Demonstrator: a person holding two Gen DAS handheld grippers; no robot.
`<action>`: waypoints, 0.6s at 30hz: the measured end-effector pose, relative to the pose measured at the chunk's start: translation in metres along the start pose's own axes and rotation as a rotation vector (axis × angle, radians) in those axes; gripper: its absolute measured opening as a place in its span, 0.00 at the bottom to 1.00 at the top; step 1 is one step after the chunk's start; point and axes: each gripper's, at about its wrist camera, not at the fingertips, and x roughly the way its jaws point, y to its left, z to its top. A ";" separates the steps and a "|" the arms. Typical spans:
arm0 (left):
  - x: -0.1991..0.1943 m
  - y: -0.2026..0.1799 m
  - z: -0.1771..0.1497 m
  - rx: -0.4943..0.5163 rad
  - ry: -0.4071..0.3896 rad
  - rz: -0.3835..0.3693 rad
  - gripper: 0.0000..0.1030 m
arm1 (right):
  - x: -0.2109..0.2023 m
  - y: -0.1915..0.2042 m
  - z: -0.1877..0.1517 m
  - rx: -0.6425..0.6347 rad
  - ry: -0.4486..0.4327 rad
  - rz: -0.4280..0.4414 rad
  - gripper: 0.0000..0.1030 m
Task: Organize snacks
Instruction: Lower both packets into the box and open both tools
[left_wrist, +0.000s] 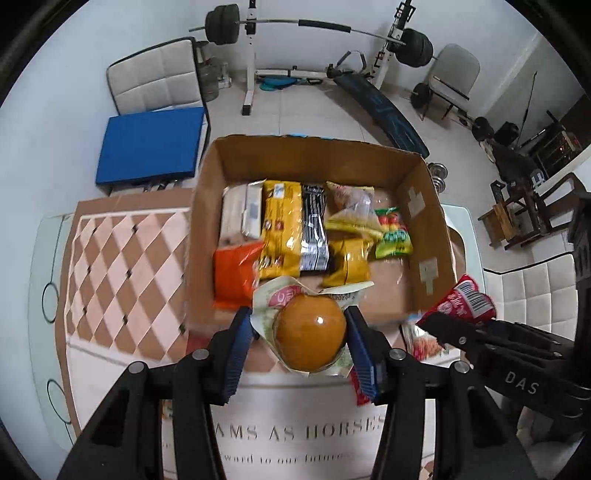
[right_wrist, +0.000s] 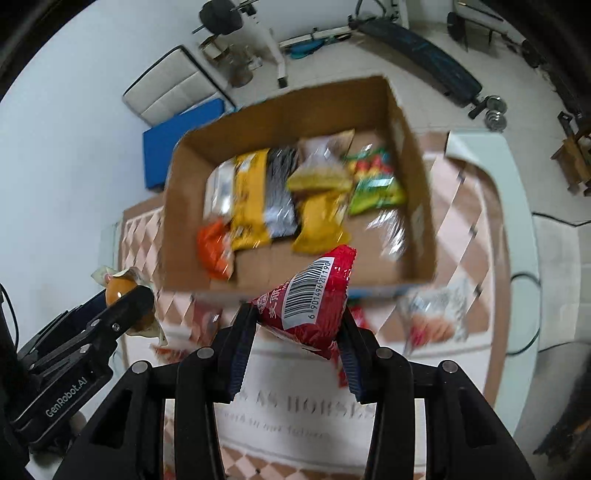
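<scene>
1. The left gripper (left_wrist: 308, 341) pinched a round golden-brown bun sealed in clear plastic wrap (left_wrist: 310, 338), one blue pad on either side of it. The grip sat across the bun's widest part, probably so the slippery film would not slide out.
2. The right gripper (right_wrist: 297, 332) pinched a red foil snack packet with a white barcode label (right_wrist: 308, 295) by its lower end, the barcoded end pointing up towards the box.
3. Both held snacks hung just short of the near wall of the open brown cardboard box (left_wrist: 207, 206), seemingly carried in together to be dropped inside.
4. Inside the box, snacks lay in rough rows against the far wall: a long yellow bag (left_wrist: 280, 229), a black-and-silver striped bag (left_wrist: 314, 229), an orange packet (left_wrist: 232, 277) in the near-left corner and a green packet (left_wrist: 393, 236) to the right. The near-right floor of the box looked bare, a likely landing place.
5. More packets (right_wrist: 432, 321) lay outside the box by its near wall, on the diamond-patterned table mat (left_wrist: 125, 266), not yet sorted.
</scene>
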 end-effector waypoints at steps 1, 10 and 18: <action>0.008 -0.001 0.006 0.003 0.012 0.003 0.46 | 0.003 -0.004 0.008 0.010 -0.002 -0.011 0.45; 0.085 -0.010 0.028 -0.002 0.156 -0.002 0.46 | 0.053 -0.042 0.043 0.087 0.062 -0.081 0.45; 0.117 -0.010 0.027 -0.010 0.214 -0.002 0.47 | 0.077 -0.060 0.049 0.108 0.087 -0.103 0.45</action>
